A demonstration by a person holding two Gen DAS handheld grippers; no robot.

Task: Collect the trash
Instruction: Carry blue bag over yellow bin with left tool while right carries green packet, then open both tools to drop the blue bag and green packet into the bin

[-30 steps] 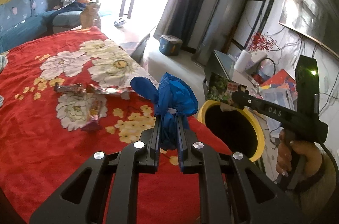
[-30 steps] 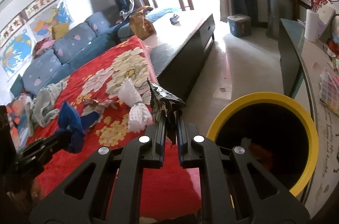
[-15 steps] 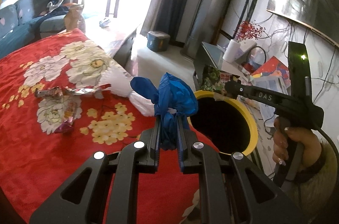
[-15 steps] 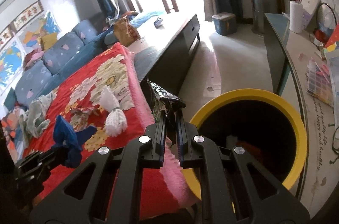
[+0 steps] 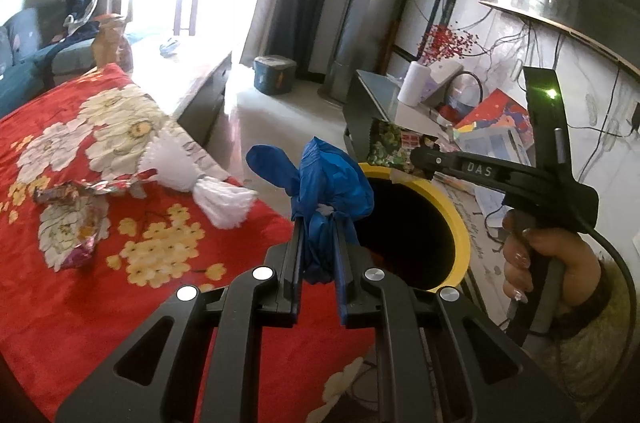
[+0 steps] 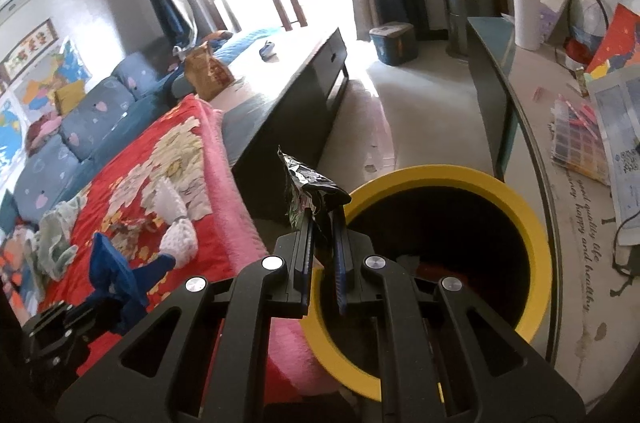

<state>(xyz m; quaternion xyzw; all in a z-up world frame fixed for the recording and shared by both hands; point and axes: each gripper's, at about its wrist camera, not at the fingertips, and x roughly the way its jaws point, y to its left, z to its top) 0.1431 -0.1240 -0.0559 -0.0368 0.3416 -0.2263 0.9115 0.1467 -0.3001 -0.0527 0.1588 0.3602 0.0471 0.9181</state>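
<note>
My left gripper (image 5: 319,223) is shut on a crumpled blue plastic bag (image 5: 324,179) and holds it over the bed's edge, just left of the yellow-rimmed bin (image 5: 460,227). My right gripper (image 6: 322,219) is shut on a dark foil snack wrapper (image 6: 308,187) at the near left rim of the bin (image 6: 536,247). The wrapper also shows in the left wrist view (image 5: 394,143), above the bin's far rim. White foam netting (image 5: 196,171) and foil candy wrappers (image 5: 76,191) lie on the red floral blanket (image 5: 60,303).
A dark low cabinet (image 6: 304,103) stands beyond the bed. A glass-topped desk (image 6: 532,127) with papers and a paper roll runs along the right of the bin. A blue sofa (image 6: 80,127) is at the far left. A small blue box (image 6: 394,43) sits on the floor.
Both grippers have moved right, toward the bin, with their loads. The snack wrapper now hangs at the bin's rim and the blue bag is closer to the bed's edge.
</note>
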